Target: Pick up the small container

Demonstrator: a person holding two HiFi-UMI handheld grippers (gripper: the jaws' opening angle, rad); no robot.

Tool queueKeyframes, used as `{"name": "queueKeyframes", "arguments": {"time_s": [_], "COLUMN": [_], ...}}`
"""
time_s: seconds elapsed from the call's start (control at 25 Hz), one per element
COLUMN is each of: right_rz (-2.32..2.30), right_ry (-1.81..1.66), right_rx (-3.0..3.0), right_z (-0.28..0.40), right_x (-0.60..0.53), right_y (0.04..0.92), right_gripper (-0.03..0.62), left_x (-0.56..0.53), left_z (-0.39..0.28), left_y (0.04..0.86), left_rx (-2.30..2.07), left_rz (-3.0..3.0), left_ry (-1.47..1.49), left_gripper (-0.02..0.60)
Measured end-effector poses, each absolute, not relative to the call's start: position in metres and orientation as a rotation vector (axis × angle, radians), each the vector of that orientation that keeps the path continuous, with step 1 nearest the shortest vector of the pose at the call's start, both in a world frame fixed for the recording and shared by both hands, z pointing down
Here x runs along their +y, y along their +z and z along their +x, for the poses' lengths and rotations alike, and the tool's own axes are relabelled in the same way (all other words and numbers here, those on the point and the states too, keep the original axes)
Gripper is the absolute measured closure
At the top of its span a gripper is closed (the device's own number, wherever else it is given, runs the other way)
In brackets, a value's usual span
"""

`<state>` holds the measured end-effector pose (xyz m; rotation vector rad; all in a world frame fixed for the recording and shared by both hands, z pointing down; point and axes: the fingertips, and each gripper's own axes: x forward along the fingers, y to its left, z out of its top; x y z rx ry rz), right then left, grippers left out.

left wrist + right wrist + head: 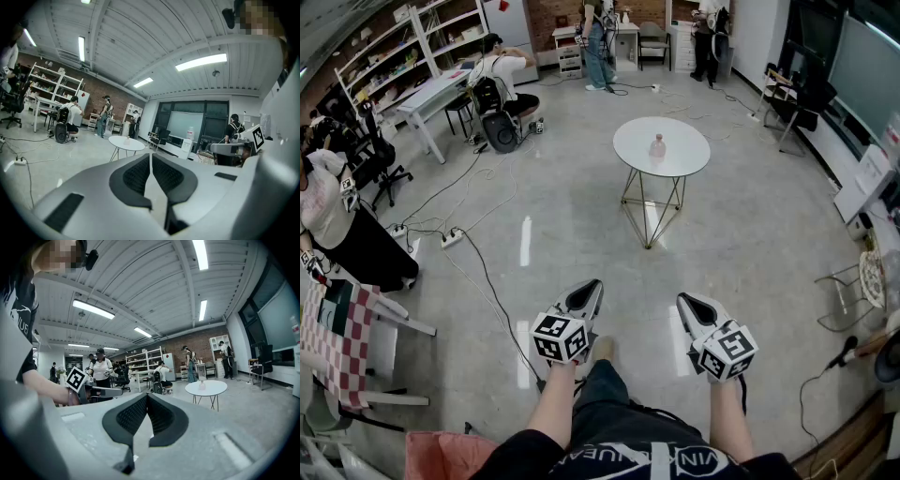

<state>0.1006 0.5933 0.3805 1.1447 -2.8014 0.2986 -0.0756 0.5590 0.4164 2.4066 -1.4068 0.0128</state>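
Black ribbed pads (136,176) of the left gripper (589,285) are pressed together with nothing between them. The right gripper (685,300) is likewise closed and empty. Both hang low over the grey floor (750,234), well apart from the white round table (628,161), where the small pink container (657,145) stands upright near the middle. Their marker cubes (560,337) carry only black-and-white squares, no readable words.

the person holds both forearms out low in front of the body, side by side and apart. the left gripper (583,302) points forward with its jaws pressed together and nothing between them. the right gripper (693,310) points forward too, slightly angled inward, its jaws likewise together and empty.
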Motion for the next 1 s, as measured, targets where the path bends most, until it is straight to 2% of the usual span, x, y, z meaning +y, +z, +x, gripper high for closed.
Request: {"name": "queueKeyframes", "arguments": {"time_s": [1.0], "right_rz": [1.238], "right_ry": [0.412], "right_rx": [-2.73], "right_z": [0.067], "right_x": [0.415], "right_y": [0.396], "right_gripper": [0.588], "left_x": [0.373], "left_z": [-0.107], "left_y": [0.428], "left_rx": [-1.301], "left_rz": [2.401], "left_ry": [0.072], "left_gripper": [0.56]}}
